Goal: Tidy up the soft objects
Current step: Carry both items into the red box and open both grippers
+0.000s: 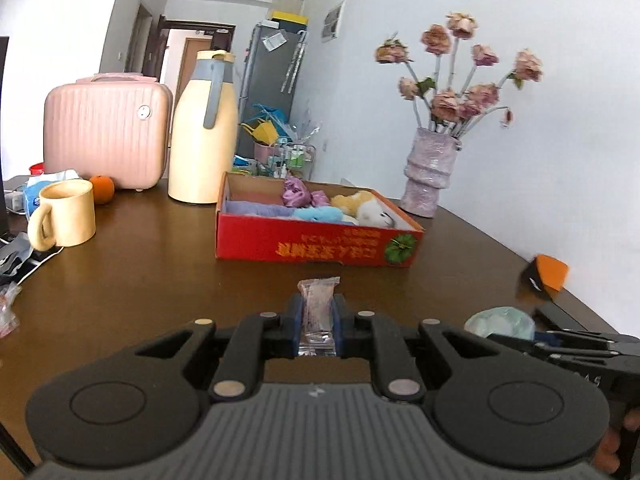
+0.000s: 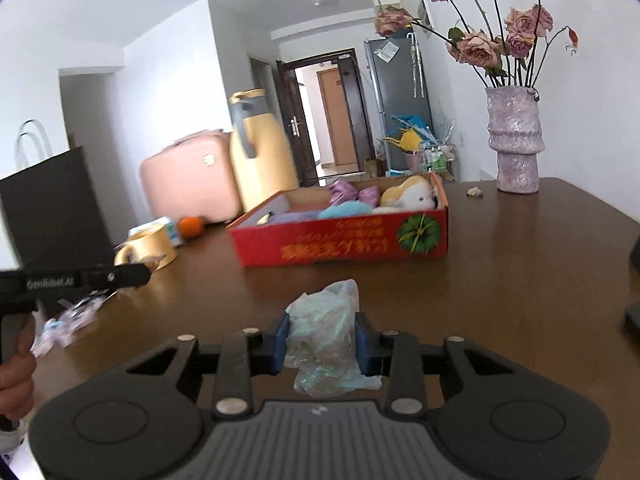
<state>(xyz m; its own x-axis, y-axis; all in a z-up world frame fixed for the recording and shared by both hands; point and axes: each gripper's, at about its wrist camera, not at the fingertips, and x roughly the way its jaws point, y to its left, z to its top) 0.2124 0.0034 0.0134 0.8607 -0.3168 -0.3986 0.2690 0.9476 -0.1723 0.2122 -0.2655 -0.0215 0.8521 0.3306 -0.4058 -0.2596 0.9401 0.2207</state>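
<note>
Carry step in hand, judging by both loads held above the counter [image 1: 160, 280] and aimed at the red cardboard box [image 1: 316, 246]. On the left, left gripper [image 1: 318, 320] with fingers [image 1: 295, 318] clenched on a small pink sealed packet [image 1: 317, 312], packet upright between the pads, short of the box's near wall. On the right, right gripper [image 2: 320, 340] with fingers [image 2: 280, 340] grasping a crumpled translucent plastic bag [image 2: 324, 328] with a greenish sheen, bag bulging above and below the pads. Box already holding a purple cloth, blue fluffy piece, purple satin bundle and a white-and-tan plush toy [image 1: 370, 208], mostly toward its right half. Next move likely calls for lifting each load over the near wall, then releasing above a free spot, probably the left part. In the way: only the box's near wall; cream mug [image 1: 66, 214], orange [image 1: 101, 189], cream thermos jug [image 1: 202, 128] and pink case [image 1: 106, 132] standing well left, vase of dried roses [image 1: 430, 172] just beyond the box's right corner, so a wide swing right risks tipping it
</note>
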